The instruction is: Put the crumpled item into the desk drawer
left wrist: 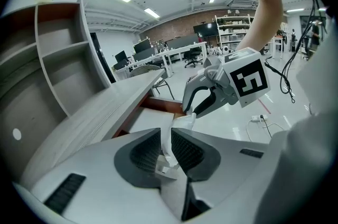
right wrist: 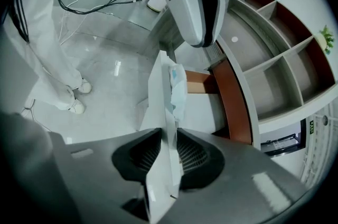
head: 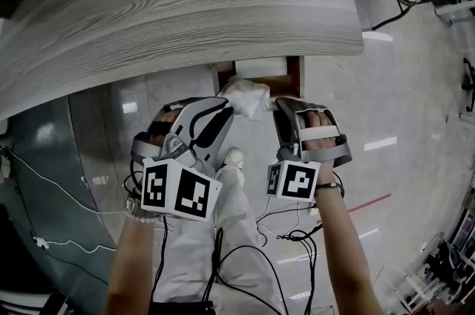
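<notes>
The crumpled white paper (head: 246, 96) hangs in the air between the two grippers, just over the open drawer (head: 295, 79) that sticks out under the front edge of the table (head: 185, 1). It isn't inside yet.

The left gripper (left wrist: 165, 138) has its jaws nearly together, pinching a thin strip of the paper's edge. The right gripper (right wrist: 170, 151) has its jaws somewhat wider, closed on a folded, flatter flap of the same paper.

From where I stand it looks very light and soft enough to crush. The flap keeps its creases, so it seems a bit stiff, not limp like cloth. I doubt it is fragile, though a thin edge could tear if the two grippers pull apart. The bunched middle or a folded flap looks the safer hold. A single edge may slip out.
</notes>
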{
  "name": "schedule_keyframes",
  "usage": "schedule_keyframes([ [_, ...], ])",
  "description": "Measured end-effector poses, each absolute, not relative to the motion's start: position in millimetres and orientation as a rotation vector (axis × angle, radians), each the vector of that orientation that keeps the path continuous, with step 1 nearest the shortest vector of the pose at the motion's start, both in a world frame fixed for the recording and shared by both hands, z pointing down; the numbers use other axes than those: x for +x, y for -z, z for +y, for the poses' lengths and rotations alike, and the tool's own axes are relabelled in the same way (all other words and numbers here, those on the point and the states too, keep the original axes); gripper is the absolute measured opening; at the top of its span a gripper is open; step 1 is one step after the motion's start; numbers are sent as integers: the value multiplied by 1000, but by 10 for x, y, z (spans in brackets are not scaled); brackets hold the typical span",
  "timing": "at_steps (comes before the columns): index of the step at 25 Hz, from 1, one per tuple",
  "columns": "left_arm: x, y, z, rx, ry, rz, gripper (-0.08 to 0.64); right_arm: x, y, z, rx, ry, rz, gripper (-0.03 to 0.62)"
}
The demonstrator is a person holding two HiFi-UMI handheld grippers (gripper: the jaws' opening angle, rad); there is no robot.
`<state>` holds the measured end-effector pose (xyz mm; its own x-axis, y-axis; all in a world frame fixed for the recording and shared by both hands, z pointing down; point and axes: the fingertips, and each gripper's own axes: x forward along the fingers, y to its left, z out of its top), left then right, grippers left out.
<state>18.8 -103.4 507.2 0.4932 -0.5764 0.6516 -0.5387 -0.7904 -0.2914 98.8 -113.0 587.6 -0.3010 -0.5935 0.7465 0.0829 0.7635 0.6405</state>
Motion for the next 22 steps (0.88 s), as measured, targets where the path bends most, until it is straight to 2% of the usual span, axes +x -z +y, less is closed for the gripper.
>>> schedule_keyframes([
  [9,-28,-5079,-1039,-2709,1151,1123,60,991,-6051,-1083,421,693,-1760,89],
  [22,-167,-4689,-1044,-2800,963,1286,28,987,-5759,-1027,547,529,-1874,117],
])
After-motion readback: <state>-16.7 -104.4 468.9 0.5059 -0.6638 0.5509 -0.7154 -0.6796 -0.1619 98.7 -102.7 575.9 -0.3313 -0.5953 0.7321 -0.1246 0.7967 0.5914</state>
